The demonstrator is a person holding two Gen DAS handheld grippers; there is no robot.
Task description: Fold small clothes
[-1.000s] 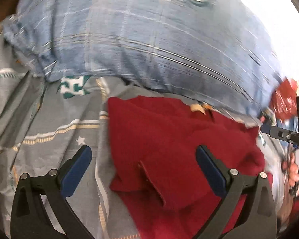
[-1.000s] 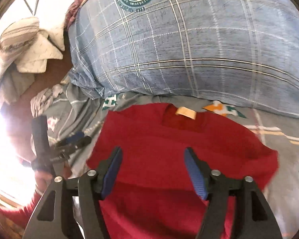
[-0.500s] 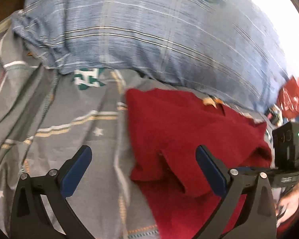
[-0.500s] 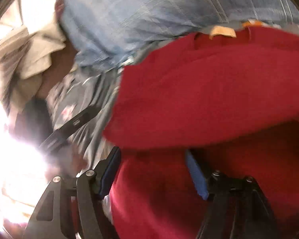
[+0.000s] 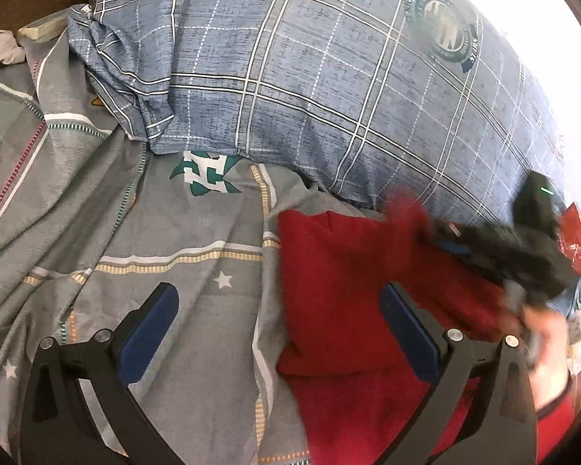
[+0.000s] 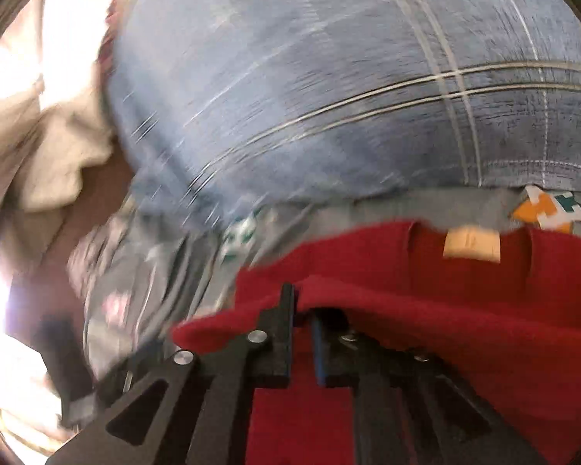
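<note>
The right claw (image 6: 302, 333) is clamped on a fold of the red garment (image 6: 464, 310); judged from this, it should carry the edge low and level toward the tan label (image 6: 471, 244) just ahead, without dragging the layer beneath; the left claw (image 5: 279, 333) stands wide, the garment under its right finger; beyond lie the grey bedsheet (image 5: 135, 232) and a blue plaid pillow (image 5: 329, 77).

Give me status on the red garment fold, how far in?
Early to mid. Done: one edge of the red garment already lies doubled over on the grey bedsheet. In hand: the right gripper is shut on a red fold. The left gripper hangs open above the sheet and garment edge. Left: finish folding and flatten.
</note>
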